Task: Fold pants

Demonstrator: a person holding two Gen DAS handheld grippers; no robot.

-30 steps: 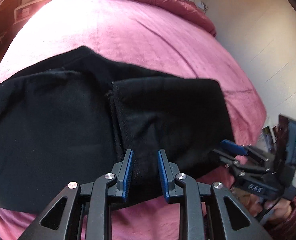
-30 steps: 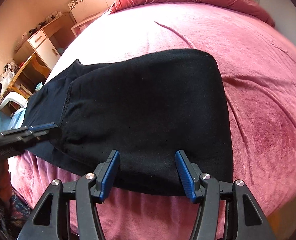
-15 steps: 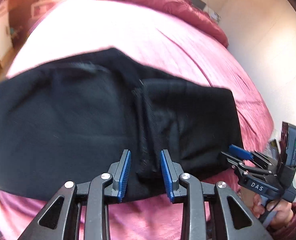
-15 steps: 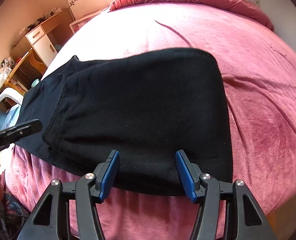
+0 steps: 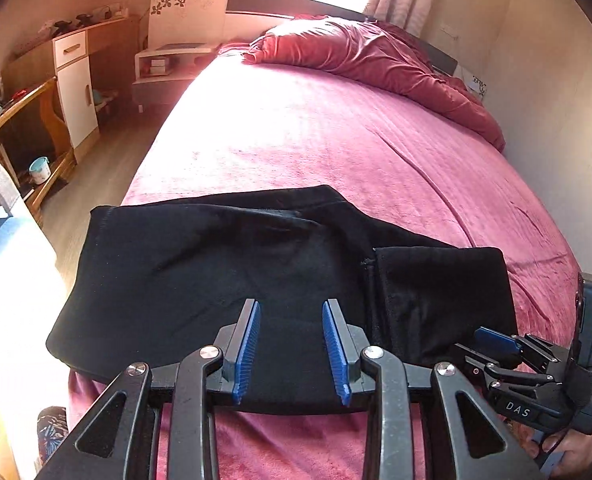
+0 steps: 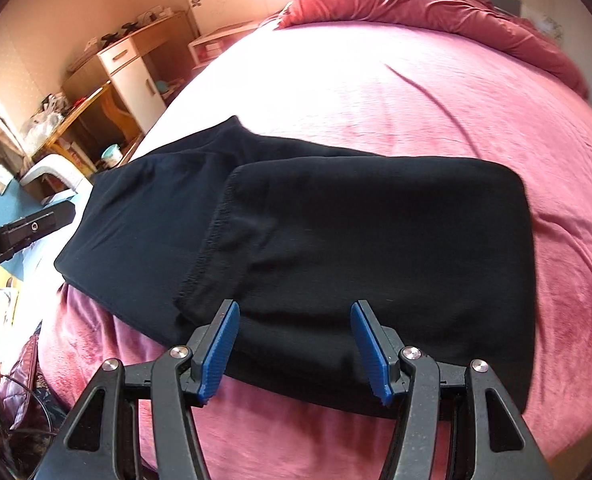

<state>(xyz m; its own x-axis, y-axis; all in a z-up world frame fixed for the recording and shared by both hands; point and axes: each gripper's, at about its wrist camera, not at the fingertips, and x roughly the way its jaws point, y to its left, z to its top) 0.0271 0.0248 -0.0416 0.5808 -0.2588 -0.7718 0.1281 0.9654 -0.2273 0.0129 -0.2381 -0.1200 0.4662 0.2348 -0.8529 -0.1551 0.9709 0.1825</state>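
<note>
Black pants point(image 5: 224, 280), folded, lie at the bed point(image 5: 316, 140) near edge. Left gripper point(image 5: 292, 344) just widened, empty; right gripper point(image 6: 296, 348) spread, empty. Bare bedspread beyond.

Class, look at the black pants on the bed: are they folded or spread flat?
Partly folded. One end of the black pants is doubled back, its stitched edge lying across the layer beneath, on the pink bedspread.

The black pants point(image 5: 224, 280) lie flat near the foot edge of the pink bed cover point(image 5: 296, 140), stretched across its width. They are of soft, matte fabric and are partly folded: 1 end is turned over onto the rest, making a doubled, thicker rectangular block point(image 6: 376, 248) with a stitched hem along its inner edge. The single-layer part reaches toward the bed cover's side edge, slightly creased.
</note>
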